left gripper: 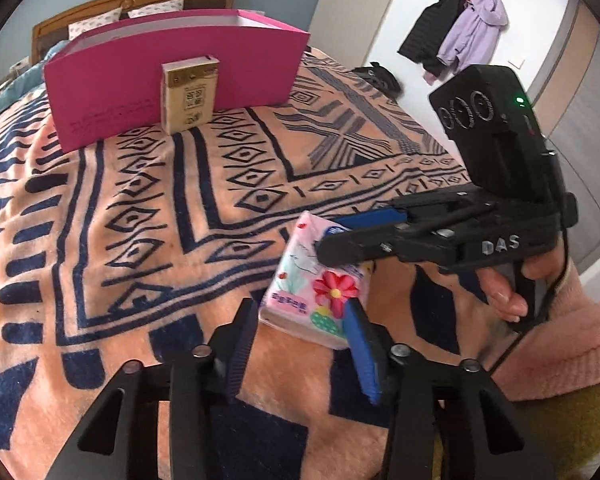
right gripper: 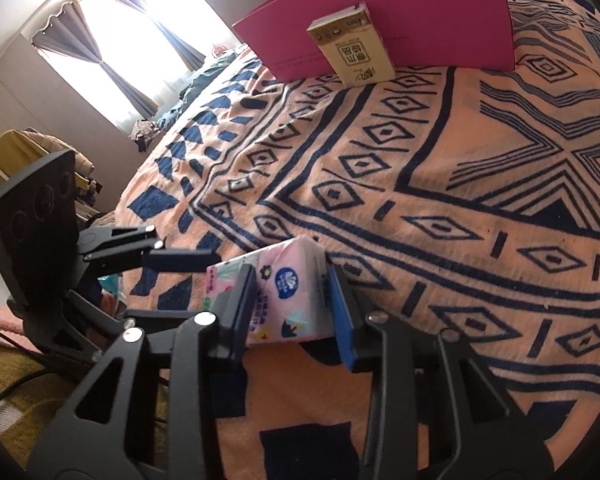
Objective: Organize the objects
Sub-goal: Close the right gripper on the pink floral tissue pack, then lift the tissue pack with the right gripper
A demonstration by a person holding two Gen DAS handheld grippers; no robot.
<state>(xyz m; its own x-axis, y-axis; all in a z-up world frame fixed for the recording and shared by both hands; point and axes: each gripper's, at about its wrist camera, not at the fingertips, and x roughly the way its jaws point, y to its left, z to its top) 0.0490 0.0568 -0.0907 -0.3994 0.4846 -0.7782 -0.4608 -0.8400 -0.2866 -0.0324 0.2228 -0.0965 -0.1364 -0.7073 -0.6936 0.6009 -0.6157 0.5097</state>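
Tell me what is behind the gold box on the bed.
The gold box stands upright against the pink box, whose front wall rises behind it. The pink box's inside is hidden by that wall.

Tissue pack (right gripper: 284,300) between the right gripper's (right gripper: 292,312) black and blue pads: pink, floral print, red flower. Blanket (left gripper: 160,208) beneath: peach, navy diamond pattern. Box (left gripper: 172,84) far ahead: magenta. Carton (left gripper: 190,94) against it: gold-beige.

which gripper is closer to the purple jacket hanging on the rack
Right. The right gripper is on the jacket's side, its jaws around the tissue pack; the left gripper sits beside it, on the side away from the purple jacket.
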